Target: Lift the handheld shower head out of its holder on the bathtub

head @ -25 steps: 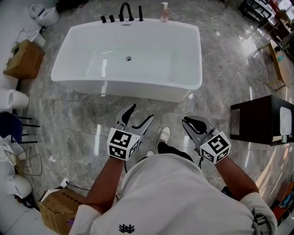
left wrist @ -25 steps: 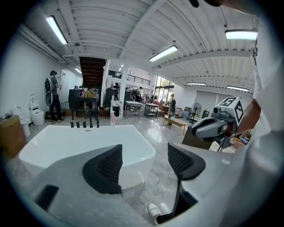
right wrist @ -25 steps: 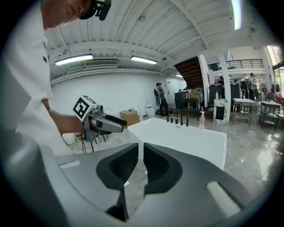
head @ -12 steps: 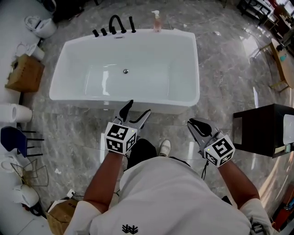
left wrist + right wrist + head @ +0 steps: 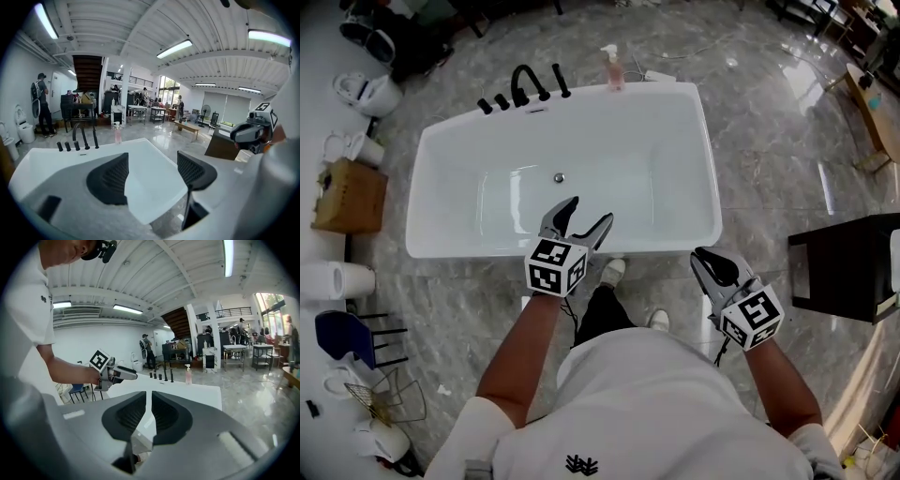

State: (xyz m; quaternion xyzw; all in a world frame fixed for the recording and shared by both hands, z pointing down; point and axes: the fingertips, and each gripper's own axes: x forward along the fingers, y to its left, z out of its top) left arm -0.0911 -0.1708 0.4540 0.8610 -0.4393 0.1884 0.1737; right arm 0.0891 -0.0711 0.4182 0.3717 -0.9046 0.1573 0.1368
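Hovering over the near rim of the white bathtub (image 5: 420,246), the left tool (image 5: 589,214) has its 2 jaws spread wide. Nothing is between them. In the left gripper view only the tub's rim and bare basin show through the gap, and the tool touches nothing.

Far to its left, a cardboard box (image 5: 349,195) sits on the marble floor (image 5: 469,309) by the wall. The tub's basin, with its drain (image 5: 560,177), lies ahead of this tool, between it and the far rim. On that rim stands a row of black fittings: small knobs (image 5: 485,106), then the arched spout (image 5: 523,80). Just right of the spout is the slim handheld shower head (image 5: 562,81), seated upright in its holder and well apart from both tools. A pink soap bottle (image 5: 610,67) stands on the same rim, a little further right.

The right tool (image 5: 701,258) hangs over the floor, just off the tub's near right corner. Its jaws are drawn almost together, leaving only a thin slit, and they hold nothing. To its right stands a black cabinet (image 5: 844,267).

Half a second ago the left tool's tips were short of the near rim, over the floor. They now lie over the rim, and the tub sits closer under the person. The right tool has kept to the floor beside the tub. Neither tool's jaw opening has changed.
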